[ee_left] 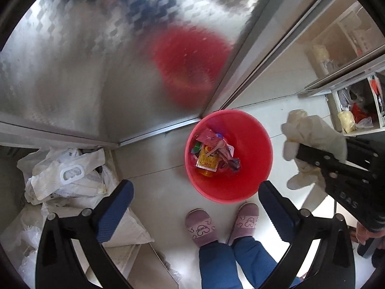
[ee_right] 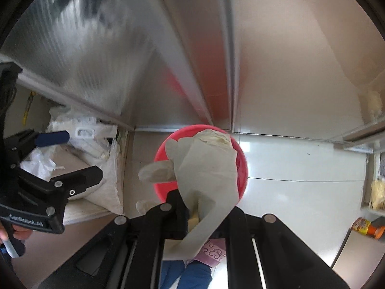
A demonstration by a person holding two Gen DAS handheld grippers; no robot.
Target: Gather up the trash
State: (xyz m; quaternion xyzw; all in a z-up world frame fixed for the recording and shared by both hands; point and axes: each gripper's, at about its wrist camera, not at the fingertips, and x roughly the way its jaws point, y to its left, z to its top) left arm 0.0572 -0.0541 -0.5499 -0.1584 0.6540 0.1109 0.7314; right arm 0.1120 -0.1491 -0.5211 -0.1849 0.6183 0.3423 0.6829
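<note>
Between the right jaws: a pale cream rubber glove (ee_right: pixel 207 168) is hanging, pinched near its fingers, limp and creased, with the cuff drooping away from the camera and one finger sticking out sideways.
Right gripper (ee_right: pixel 199 207): its jaws are clenching on the glove; no gap is showing between them apart from the glove material.
Glove position: in the right wrist view it is covering most of the red bin (ee_right: pixel 241 168); in the left wrist view the same glove (ee_left: pixel 310 130) is hanging beside the bin rim, not inside it.
Left gripper (ee_left: pixel 196 207): its blue-padded jaws are standing wide apart, released, with nothing between them.
Left gripper position: it is pointing down at the floor, with the bin just beyond its fingertips.
Red bin (ee_left: pixel 252 149): round, plastic, standing upright on the pale tiled floor (ee_left: pixel 156 192) in the corner of two brushed-metal panels (ee_left: pixel 84 72), which are reflecting its red colour.
Bin contents: crumpled wrappers (ee_left: pixel 214 154) in pink, yellow and blue are lying at the bottom; print is too small to read.
Person: two pink slippers (ee_left: pixel 202 228) and blue trouser legs are showing just beside the bin.
Surroundings, left: white plastic sacks (ee_left: pixel 67 175) are lying heaped against the wall.
Surroundings, right: a white shelf unit (ee_left: pixel 356 110) is holding bags and cloths, well apart from the bin.
</note>
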